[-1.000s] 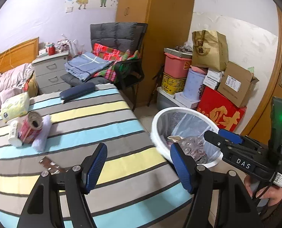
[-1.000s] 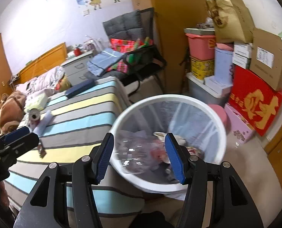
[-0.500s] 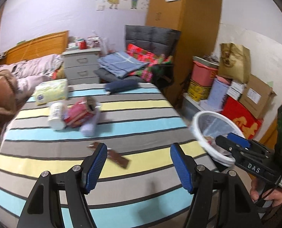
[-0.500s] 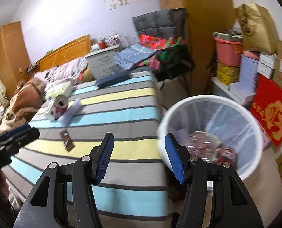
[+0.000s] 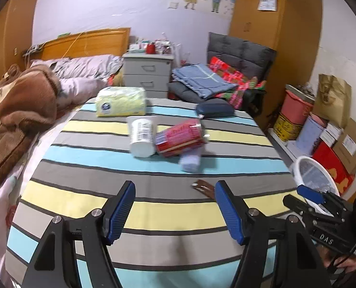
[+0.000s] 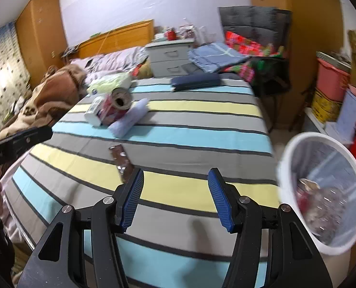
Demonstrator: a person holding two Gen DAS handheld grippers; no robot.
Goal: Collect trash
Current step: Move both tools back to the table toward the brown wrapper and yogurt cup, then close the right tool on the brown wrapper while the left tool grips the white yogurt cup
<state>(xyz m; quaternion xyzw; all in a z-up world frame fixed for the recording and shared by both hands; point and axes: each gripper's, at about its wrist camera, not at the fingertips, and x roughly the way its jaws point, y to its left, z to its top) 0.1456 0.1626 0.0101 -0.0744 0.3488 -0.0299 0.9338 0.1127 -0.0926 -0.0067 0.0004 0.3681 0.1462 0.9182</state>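
On the striped bedspread (image 5: pixel 153 216) lie a white cup (image 5: pixel 141 135), a red can-like tube (image 5: pixel 180 136), a pale purple roll (image 5: pixel 190 162) and a flat brown wrapper (image 5: pixel 203 188). My left gripper (image 5: pixel 174 210) hovers open over the near stripes, empty. The right gripper (image 6: pixel 175 198) is open and empty too, with the brown wrapper (image 6: pixel 121 162) just beyond its left finger. The white bin (image 6: pixel 322 192) holding trash stands beside the bed on the right; its rim (image 5: pixel 298 165) shows at the right edge of the left wrist view. The right gripper (image 5: pixel 310 198) also shows there.
A yellow-green tissue pack (image 5: pixel 120 102) and a dark blue case (image 5: pixel 215 110) lie farther up the bed. A brown blanket (image 5: pixel 17 100) is heaped at the left. A grey nightstand (image 5: pixel 147 70), a chair with folded clothes (image 5: pixel 202 81) and stacked boxes (image 5: pixel 322 124) line the far side.
Both views have swung left from the bin toward the bed. The trash items now sit ahead of the left gripper, and the bin has slid to the right edge. Jaw gaps unchanged.
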